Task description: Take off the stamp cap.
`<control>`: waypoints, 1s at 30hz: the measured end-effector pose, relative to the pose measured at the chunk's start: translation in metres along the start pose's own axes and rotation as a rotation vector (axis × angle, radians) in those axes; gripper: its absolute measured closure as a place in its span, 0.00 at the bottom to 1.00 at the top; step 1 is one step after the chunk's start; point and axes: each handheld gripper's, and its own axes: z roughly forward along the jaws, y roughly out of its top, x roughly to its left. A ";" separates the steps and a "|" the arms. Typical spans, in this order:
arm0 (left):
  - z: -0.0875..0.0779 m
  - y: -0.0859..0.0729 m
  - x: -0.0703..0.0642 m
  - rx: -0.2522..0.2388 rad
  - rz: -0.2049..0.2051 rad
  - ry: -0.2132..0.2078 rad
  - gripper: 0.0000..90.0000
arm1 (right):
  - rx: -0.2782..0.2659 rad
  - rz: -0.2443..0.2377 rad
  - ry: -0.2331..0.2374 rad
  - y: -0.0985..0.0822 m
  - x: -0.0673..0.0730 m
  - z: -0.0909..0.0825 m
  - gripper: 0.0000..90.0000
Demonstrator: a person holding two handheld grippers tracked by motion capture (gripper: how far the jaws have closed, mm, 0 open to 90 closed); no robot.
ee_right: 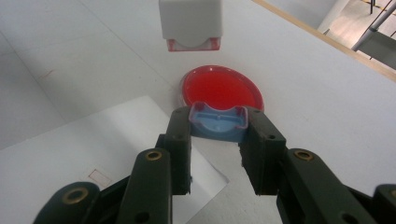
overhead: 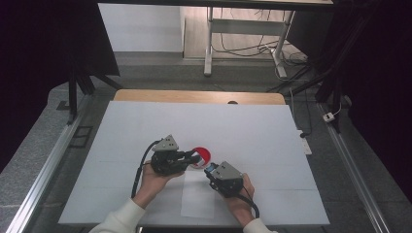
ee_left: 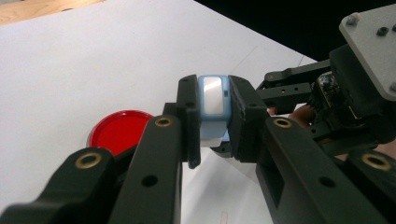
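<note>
A shallow round red dish (ee_right: 219,87) lies on the white table cover (overhead: 145,131), and nothing can be seen inside it. Just short of it, above a loose white paper sheet (overhead: 198,196), the two grippers meet.

The left gripper (ee_left: 215,119) is clamped on a small light-blue and white rectangular block with a pale glossy face (ee_left: 213,105), held upright between its black jaws. In the right gripper view that same block (ee_right: 190,23) hangs at the top, above and beyond the dish.

The right gripper (ee_right: 217,128) is closed on a small light-blue plastic cap with a curved hollow and red-tinted corners (ee_right: 217,122), held just in front of the dish and apart from the block.

No writing is legible on any of them.
</note>
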 end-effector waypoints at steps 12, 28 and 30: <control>0.000 0.000 -0.002 0.004 0.011 0.005 0.84 | -0.005 0.018 0.022 -0.006 -0.012 -0.006 0.72; -0.002 0.001 -0.003 0.006 0.019 0.001 0.84 | -0.017 0.090 0.053 -0.029 -0.041 -0.030 0.72; -0.002 0.001 -0.003 0.004 0.019 0.000 0.84 | -0.014 0.096 0.050 -0.031 -0.044 -0.034 0.72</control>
